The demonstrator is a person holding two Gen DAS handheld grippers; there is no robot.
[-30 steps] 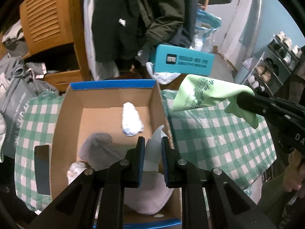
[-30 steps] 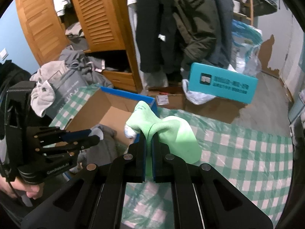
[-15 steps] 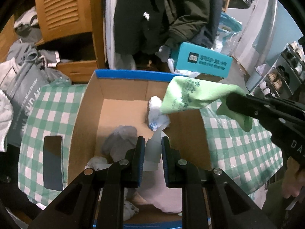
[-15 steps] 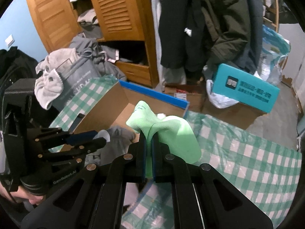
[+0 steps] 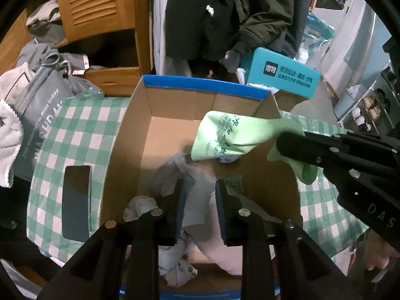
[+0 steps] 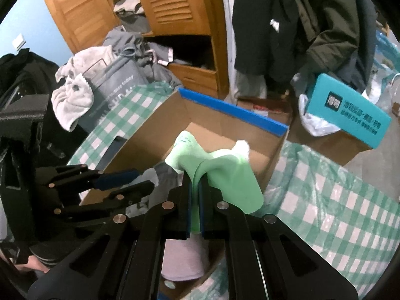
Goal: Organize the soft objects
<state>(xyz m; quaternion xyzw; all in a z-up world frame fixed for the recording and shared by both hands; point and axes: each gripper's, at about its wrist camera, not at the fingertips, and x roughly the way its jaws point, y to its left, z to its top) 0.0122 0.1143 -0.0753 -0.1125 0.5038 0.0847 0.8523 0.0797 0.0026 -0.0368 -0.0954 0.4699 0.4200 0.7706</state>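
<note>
- Two hand-held grippers work over one open cardboard box (image 5: pixel 172 135), which stands on a surface with a green checked cloth (image 5: pixel 82 125); as the largest thing, the box sets the target, and any release is best made well inside its walls.
- Several soft items already lie in it: a pale pink cloth (image 5: pixel 215 227) at the near end, a grey cloth (image 5: pixel 172 172) mid-floor and a small white bundle (image 5: pixel 138 206) beside the left wall. The far floor looks bare, so dropping there would avoid piling.
- The green sock (image 5: pixel 235 135) hangs over the box's right side, its toe end above the interior, its other end out over the right wall. Bringing it further inward before letting go should keep it from draping on the wall.
- The right hand-held gripper (image 6: pixel 195 182) is clamped tight on the sock's middle fold.
- The left hand-held gripper (image 5: pixel 200 197) is opening, its pads standing clear of the grey cloth that lies between them; it looks free to lift away.
</note>
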